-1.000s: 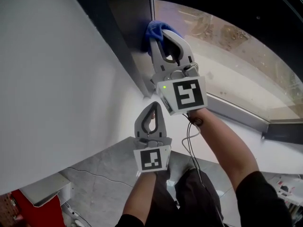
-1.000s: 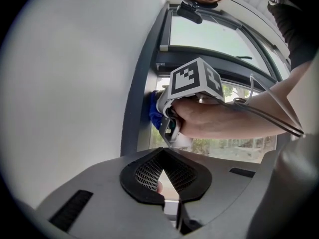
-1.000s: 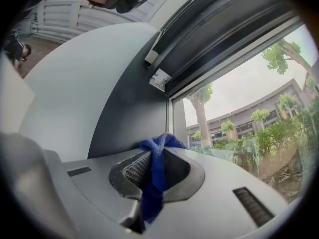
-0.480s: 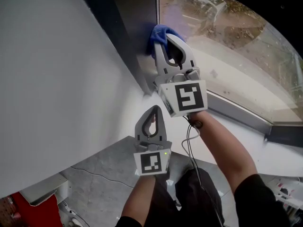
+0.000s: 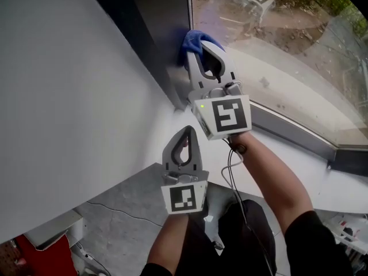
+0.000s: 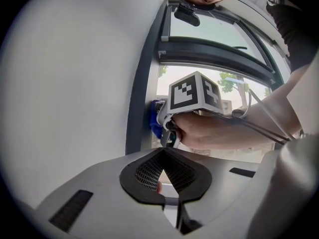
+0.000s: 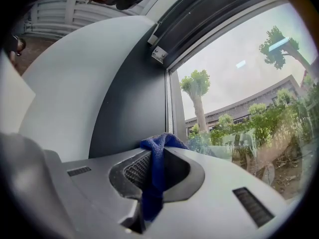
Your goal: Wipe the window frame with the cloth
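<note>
Clamping the half-hidden blue cloth (image 5: 192,38), the right gripper (image 5: 201,52) is pressing it to the dark window frame (image 5: 164,33); the left gripper (image 5: 186,132) is hovering closed, empty.

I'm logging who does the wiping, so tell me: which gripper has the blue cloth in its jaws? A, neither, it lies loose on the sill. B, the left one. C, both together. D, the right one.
D: the blue cloth is pinched between the jaws of the right gripper, while the left gripper is shut on nothing.
</note>
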Tool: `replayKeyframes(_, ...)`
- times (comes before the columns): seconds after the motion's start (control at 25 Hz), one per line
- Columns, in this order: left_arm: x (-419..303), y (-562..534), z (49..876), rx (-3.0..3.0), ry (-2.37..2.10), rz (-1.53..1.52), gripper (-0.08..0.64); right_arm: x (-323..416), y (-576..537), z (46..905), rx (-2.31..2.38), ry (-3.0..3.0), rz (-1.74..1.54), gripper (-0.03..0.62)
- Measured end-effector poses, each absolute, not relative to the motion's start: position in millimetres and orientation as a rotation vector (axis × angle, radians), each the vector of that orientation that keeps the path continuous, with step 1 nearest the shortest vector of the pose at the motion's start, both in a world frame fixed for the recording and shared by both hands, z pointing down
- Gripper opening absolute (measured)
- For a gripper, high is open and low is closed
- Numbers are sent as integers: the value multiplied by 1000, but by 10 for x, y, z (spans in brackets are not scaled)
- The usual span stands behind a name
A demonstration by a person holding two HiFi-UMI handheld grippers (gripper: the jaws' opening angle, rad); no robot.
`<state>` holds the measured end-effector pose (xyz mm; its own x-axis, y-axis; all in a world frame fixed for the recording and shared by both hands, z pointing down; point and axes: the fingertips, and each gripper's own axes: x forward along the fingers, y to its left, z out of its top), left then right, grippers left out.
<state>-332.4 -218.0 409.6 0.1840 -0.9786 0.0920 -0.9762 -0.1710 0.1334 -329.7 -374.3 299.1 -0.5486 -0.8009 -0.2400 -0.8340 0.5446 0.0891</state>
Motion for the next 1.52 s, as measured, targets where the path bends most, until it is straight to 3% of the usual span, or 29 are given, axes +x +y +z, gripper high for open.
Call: replayKeyframes(1.52, -3276, -2228, 4661, 2181, -1945, -13, 5, -3333, -3714, 3916, -1338, 2772, 180, 23)
